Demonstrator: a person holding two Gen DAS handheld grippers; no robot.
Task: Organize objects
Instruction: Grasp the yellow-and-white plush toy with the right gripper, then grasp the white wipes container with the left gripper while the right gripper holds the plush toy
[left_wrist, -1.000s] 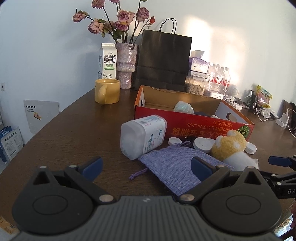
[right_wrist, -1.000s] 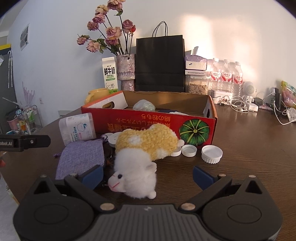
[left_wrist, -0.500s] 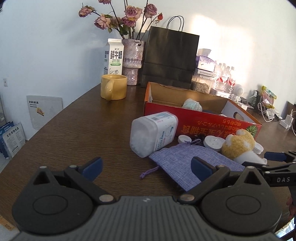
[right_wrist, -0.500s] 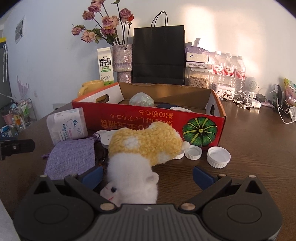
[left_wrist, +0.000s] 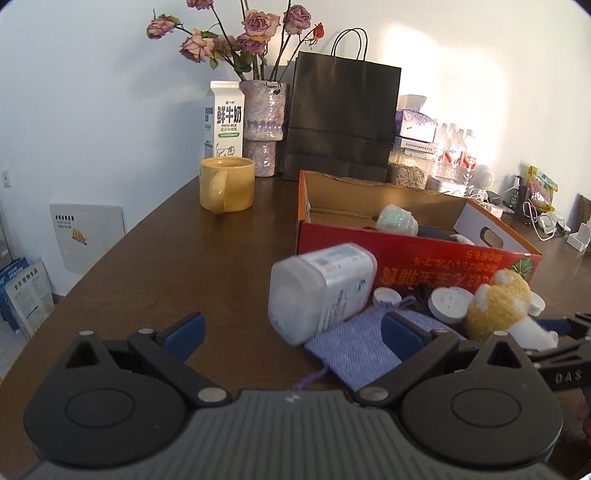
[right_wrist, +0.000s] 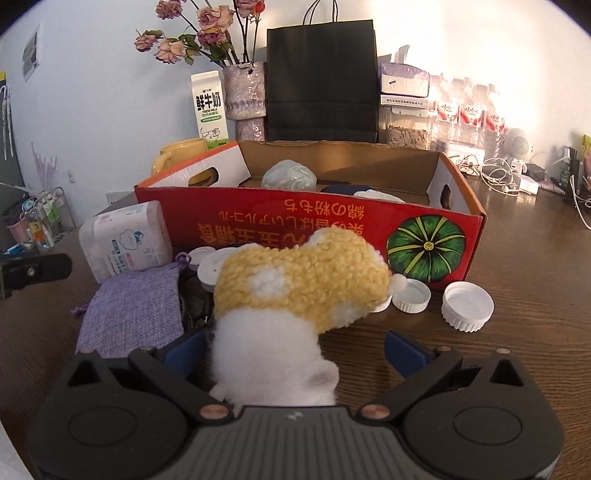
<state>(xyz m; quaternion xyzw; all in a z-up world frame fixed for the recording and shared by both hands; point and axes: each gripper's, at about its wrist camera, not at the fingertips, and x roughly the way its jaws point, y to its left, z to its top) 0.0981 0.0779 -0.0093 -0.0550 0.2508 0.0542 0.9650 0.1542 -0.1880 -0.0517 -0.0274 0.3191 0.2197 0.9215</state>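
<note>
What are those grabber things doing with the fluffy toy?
A person is tidying a table with a gripper in each hand. The right gripper has the plush toy between its fingers; its jaws have just been closing in, but one pad is clear of the toy, so it isn't gripped. The left gripper is open and empty, near the white jar and purple pouch. The red box waits behind.
</note>
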